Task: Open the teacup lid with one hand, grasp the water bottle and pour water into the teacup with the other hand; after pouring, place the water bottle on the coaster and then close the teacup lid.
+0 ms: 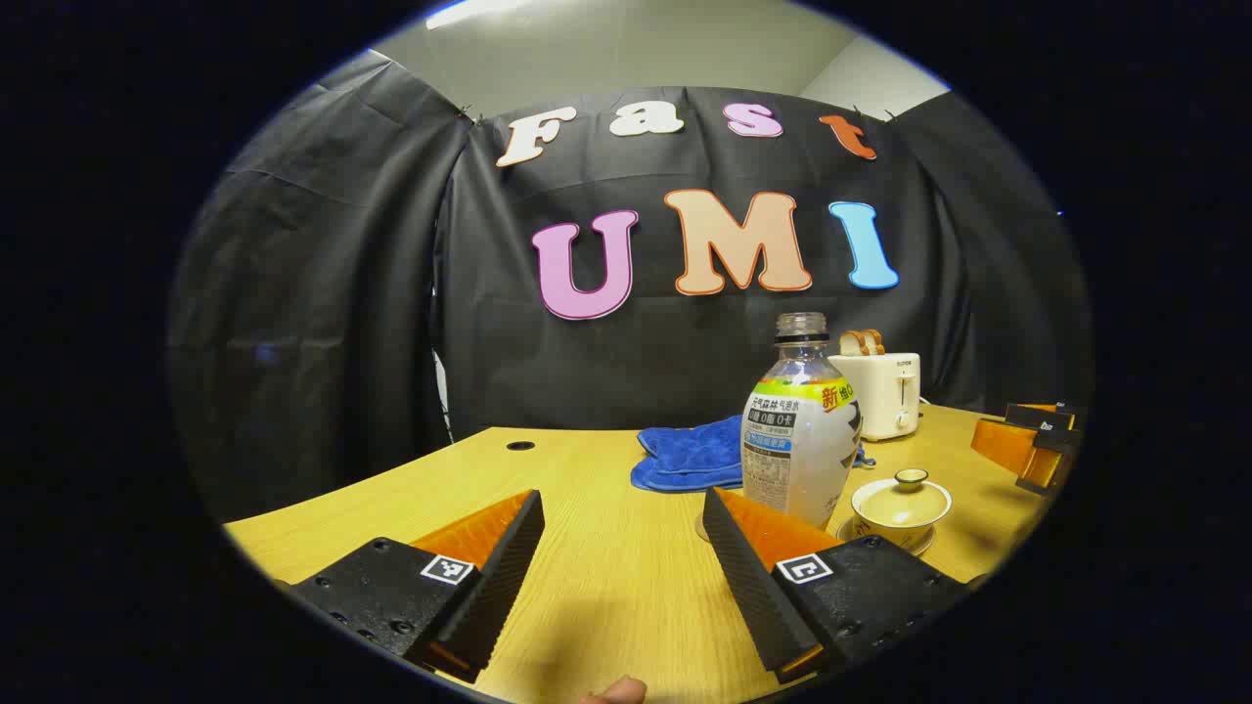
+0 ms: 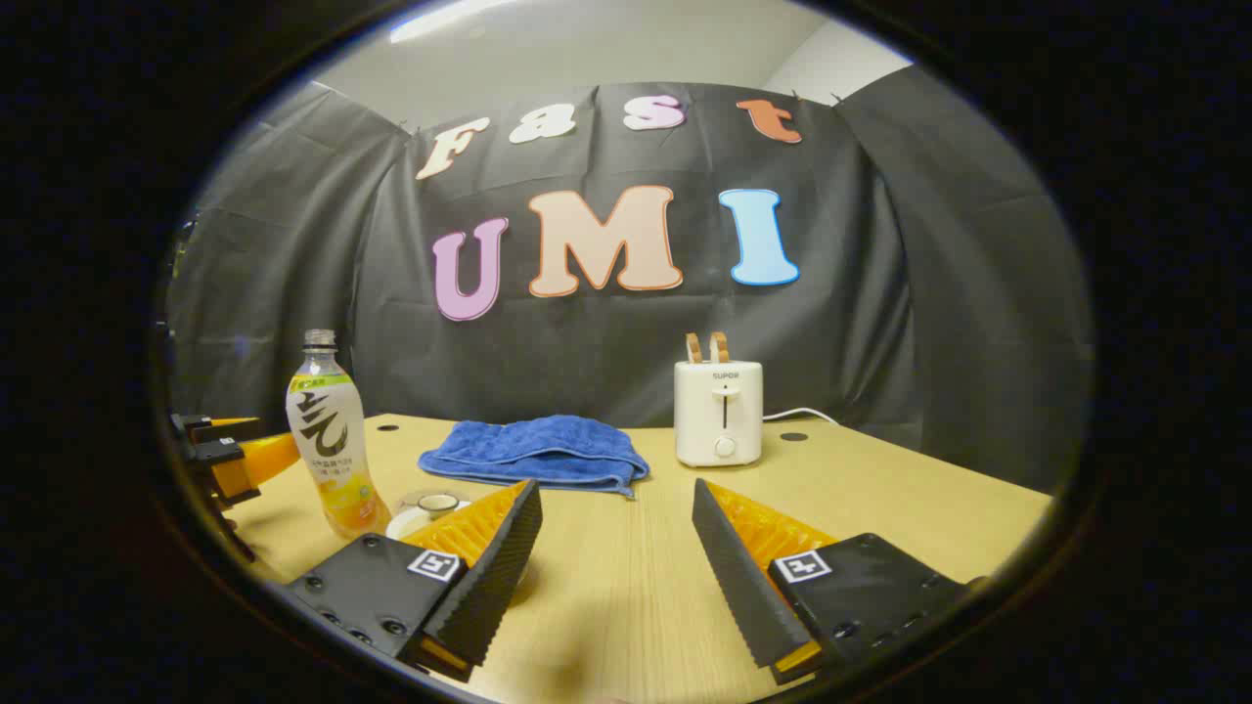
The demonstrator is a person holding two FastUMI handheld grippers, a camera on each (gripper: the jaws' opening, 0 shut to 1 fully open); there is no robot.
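Both claws, left claw (image 1: 622,548) and right claw (image 2: 616,543), gape wide and empty above the tabletop (image 1: 606,577); water bottle (image 1: 799,430) stands beside the lidded teacup (image 1: 900,508), handy for pouring.

Blue towel (image 2: 533,450) crumpled on wooden table (image 2: 880,499), white toaster (image 2: 719,411) beside it (bread inside)

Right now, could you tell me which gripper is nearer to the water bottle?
Left. The water bottle stands just beyond the left gripper, ahead to its right. The right gripper is farther off, with the bottle well to its left.
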